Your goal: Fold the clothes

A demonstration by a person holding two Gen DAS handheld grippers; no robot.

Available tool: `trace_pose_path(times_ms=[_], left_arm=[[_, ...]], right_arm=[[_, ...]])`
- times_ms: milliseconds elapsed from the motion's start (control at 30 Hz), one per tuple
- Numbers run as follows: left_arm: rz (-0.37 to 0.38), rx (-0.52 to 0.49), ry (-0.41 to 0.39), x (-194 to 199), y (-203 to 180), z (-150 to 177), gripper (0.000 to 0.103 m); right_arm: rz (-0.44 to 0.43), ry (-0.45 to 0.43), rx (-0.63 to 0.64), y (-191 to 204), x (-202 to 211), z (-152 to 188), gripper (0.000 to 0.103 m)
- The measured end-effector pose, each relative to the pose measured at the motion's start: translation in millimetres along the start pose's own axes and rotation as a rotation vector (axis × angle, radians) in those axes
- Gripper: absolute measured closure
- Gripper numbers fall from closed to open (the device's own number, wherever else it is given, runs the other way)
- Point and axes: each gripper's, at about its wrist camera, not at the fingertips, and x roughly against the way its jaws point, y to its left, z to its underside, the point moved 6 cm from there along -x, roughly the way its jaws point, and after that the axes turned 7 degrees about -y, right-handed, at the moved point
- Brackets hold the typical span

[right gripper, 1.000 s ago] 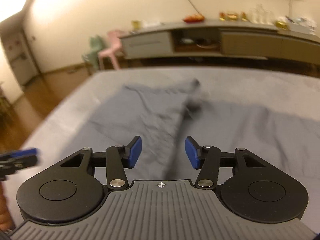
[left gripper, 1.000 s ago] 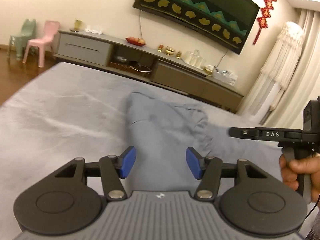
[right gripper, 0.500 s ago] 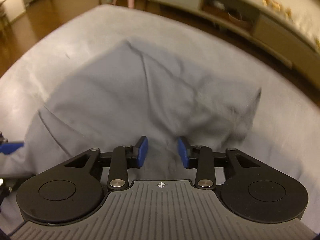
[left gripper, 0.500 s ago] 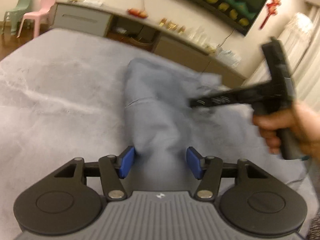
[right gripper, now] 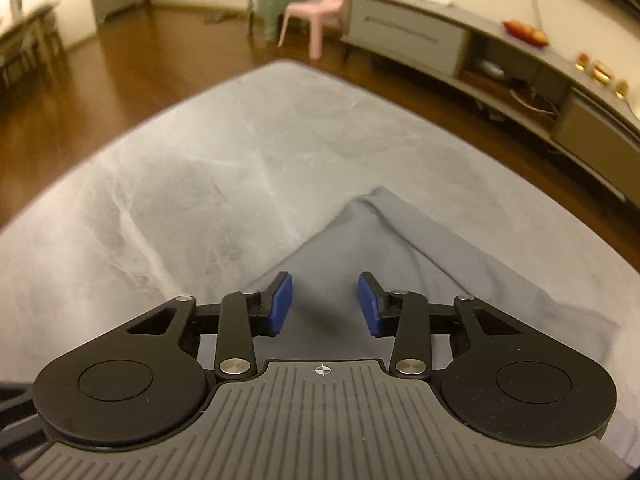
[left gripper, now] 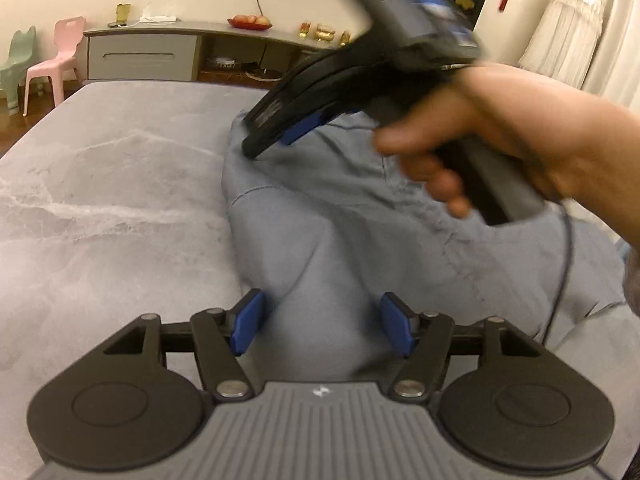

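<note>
Two grippers work over one blue-grey garment (left gripper: 340, 216) that lies crumpled on a grey bed cover (left gripper: 100, 200). Nearest in the left wrist view, the left gripper (left gripper: 322, 328) points down at the near end of the cloth. Its jaws are opening, and a raised fold of fabric sits in the gap between the blue pads (left gripper: 246, 326); neither pad presses on it, so it has hold of nothing. Beyond it the garment runs away from the viewer, its long axis near to far, with a seam across the middle and a far corner out toward the sideboard (left gripper: 152, 52).

Farther along, the person's right hand (left gripper: 500, 136) carries the right gripper (left gripper: 276, 136) in from the right, tips angled down at that far left corner. In its own view the right gripper (right gripper: 325, 304) has its jaws partly apart, with the pointed corner of the garment (right gripper: 372, 216) just ahead of the pads and flat cloth under the gap. Nothing is pinched there.

As I judge it, the next move turns on this: the corner lies straight ahead of the right gripper, which is the nearer to it, while the left gripper keeps the near end. A grasp of that far corner would allow a fold back along the long axis.
</note>
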Motion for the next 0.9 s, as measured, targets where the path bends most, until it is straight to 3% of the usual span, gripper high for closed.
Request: trace_pose_path(times_ms=[100,200,300,333,400,467,533,600,667,733,900], left_arm=[[-0.004,-0.005,0.007,7,2,7,0.036],[0.012,0.004,-0.001,23,2,5,0.040],[0.059,0.018,-0.080,49,13,-11,0.041],[0.075,0.035,-0.107,59,20,-17,0.041],[0.066,0.128,-0.156,76,47,-27,0.042],[0.058,0.271,-0.195,90,82,-32,0.043],[0.069,0.391,-0.228,101,108,-35,0.043],[0.077,0.440,-0.250,109,117,-35,0.043],[0.088,0.433,-0.245,107,113,-38,0.043],[0.096,0.393,-0.221,97,101,-43,0.043],[0.104,0.264,-0.184,82,66,-34,0.043]], right_arm=[[0.044,0.035,-0.049,-15,-60,2,0.053],[0.060,0.057,-0.044,-19,-96,-8,0.067],[0.054,-0.011,-0.106,-26,-126,-5,0.067],[0.052,0.032,-0.099,-26,-145,5,0.064],[0.053,0.026,-0.071,-26,-172,22,0.058],[0.029,0.066,-0.155,-33,-186,27,0.059],[-0.049,0.033,-0.156,-18,-189,46,0.062],[-0.133,-0.006,-0.146,-1,-190,66,0.061],[-0.207,-0.005,-0.121,21,-198,98,0.058],[-0.164,0.005,-0.084,29,-218,128,0.051],[-0.114,-0.055,-0.174,28,-229,146,0.053]])
